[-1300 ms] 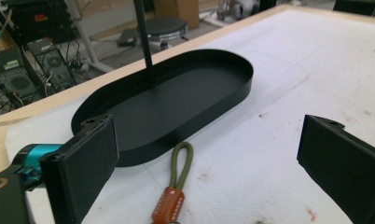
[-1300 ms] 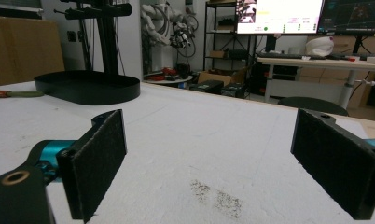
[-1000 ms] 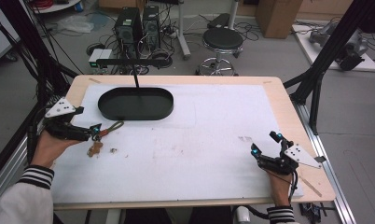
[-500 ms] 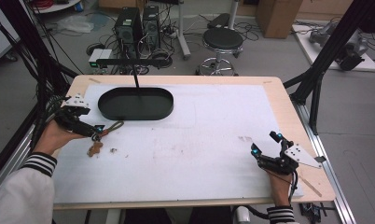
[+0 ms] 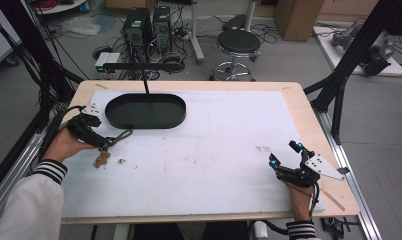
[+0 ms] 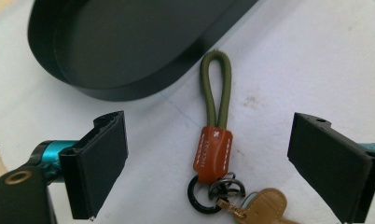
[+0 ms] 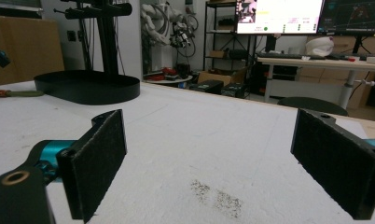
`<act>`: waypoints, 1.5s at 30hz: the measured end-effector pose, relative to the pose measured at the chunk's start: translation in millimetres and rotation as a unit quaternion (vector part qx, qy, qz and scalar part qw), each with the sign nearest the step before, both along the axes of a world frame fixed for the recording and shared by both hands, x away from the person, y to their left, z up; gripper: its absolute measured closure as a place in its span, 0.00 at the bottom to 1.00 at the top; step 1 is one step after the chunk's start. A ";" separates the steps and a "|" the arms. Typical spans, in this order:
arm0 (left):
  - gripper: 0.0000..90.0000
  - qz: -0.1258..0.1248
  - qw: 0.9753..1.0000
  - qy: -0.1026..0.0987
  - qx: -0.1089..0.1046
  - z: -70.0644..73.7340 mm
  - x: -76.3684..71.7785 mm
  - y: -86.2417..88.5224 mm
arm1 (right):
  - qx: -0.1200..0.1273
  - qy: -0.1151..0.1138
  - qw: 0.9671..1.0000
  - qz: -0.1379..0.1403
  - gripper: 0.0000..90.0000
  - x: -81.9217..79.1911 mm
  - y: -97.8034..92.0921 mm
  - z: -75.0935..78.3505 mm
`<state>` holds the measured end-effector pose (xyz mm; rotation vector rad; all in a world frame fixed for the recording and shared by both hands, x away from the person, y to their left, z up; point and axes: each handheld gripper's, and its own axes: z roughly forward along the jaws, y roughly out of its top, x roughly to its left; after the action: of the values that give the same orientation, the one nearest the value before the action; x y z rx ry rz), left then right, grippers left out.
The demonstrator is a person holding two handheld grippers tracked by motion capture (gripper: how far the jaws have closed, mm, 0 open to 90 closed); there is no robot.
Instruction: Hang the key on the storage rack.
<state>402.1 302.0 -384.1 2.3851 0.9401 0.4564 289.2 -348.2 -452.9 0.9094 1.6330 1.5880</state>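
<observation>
Moved in, left gripper gapes wide astride keychain, loop toward tray.

Tray: black, oval, sat at the table's far left.
Table: white-topped, smudged near the front right.
Stool: black, round, stood beyond the far edge.

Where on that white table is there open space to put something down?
The wide white stretch between the black oval tray and the right gripper is bare. It is crowded at the left, where the left gripper straddles the keychain beside the tray.
</observation>
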 end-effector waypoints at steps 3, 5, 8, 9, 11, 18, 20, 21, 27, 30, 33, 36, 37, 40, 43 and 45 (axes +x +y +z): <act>0.14 0.003 1.000 0.007 0.006 -3.6 2.2 -1.4 | 0.000 0.001 1.000 0.000 0.11 -0.2 -0.1 0.0; 0.14 0.006 1.000 0.014 0.011 -5.7 3.5 -1.9 | 0.001 0.002 1.000 0.000 0.11 -0.2 0.0 0.1; 0.15 0.003 1.000 0.024 0.017 -8.4 4.6 -2.9 | 0.000 0.001 1.000 0.000 0.11 -0.2 -0.1 0.0; 0.15 0.002 0.999 0.028 0.018 -9.0 4.8 -3.2 | 0.000 0.001 1.000 0.000 0.11 -0.2 -0.2 0.0; 0.15 0.004 0.999 0.033 0.026 -10.6 4.8 -4.5 | 0.000 0.001 1.000 0.000 0.11 -0.2 -0.2 0.0; 0.17 0.001 0.998 0.051 0.036 -15.0 6.4 -7.3 | 0.000 0.001 1.000 0.000 0.11 -0.1 -0.2 0.0; 0.17 0.002 0.998 0.058 0.038 -15.9 6.8 -7.4 | 0.000 0.001 1.000 0.000 0.11 -0.1 -0.2 0.0; 0.17 0.002 0.997 0.059 0.039 -16.2 6.8 -7.4 | 0.000 0.002 1.000 0.000 0.11 -0.2 -0.2 0.1; 0.19 0.000 0.996 0.069 0.047 -18.6 6.5 -9.3 | 0.000 0.000 1.000 -0.001 0.11 0.1 -0.4 0.0; 0.20 -0.001 0.996 0.073 0.053 -19.7 6.7 -10.2 | 0.000 0.002 1.000 0.000 0.11 -0.2 -0.3 0.0; 0.22 -0.002 0.995 0.078 0.058 -21.8 7.0 -11.4 | 0.001 0.002 1.000 0.000 0.11 -0.2 -0.3 0.0; 0.25 -0.004 0.995 0.084 0.059 -22.9 7.7 -12.9 | 0.001 0.002 1.000 0.000 0.11 -0.1 -0.4 0.0; 0.25 -0.005 0.995 0.085 0.060 -23.3 8.1 -13.1 | 0.002 0.002 1.000 0.000 0.11 -0.2 -0.3 0.1; 0.27 -0.006 0.993 0.090 0.069 -23.0 9.2 -14.4 | 0.002 0.003 1.000 0.000 0.11 -0.3 -0.3 0.1; 0.31 -0.008 0.993 0.091 0.070 -21.7 10.0 -16.6 | 0.002 0.003 1.000 0.000 0.10 -0.3 -0.4 0.1; 0.32 -0.008 0.993 0.095 0.073 -21.8 10.6 -17.7 | 0.002 0.003 1.000 0.000 0.11 -0.3 -0.4 0.1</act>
<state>412.6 284.3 -405.9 2.6026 1.0000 0.3053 288.9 -348.6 -452.8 0.9169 1.6349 1.5903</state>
